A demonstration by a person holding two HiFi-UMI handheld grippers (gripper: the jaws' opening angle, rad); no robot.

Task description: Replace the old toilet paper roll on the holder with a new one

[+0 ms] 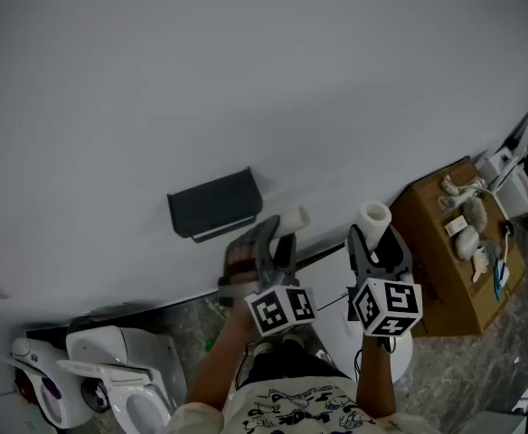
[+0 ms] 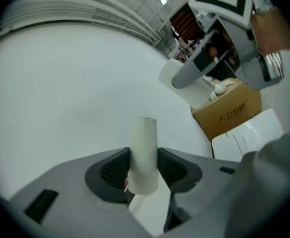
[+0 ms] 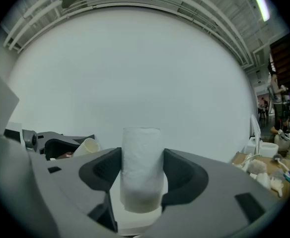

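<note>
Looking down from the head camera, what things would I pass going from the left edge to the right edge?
White toilet → dark grey wall-mounted paper holder → slim bare cardboard tube, gripped in the left gripper → full white toilet paper roll, gripped in the right gripper → brown cardboard box.

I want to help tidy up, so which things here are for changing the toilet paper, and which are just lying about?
For the job: bare old tube in left gripper; new roll in right gripper; dark wall holder.
Just lying about: cardboard box, small things on it, toilet.
</note>
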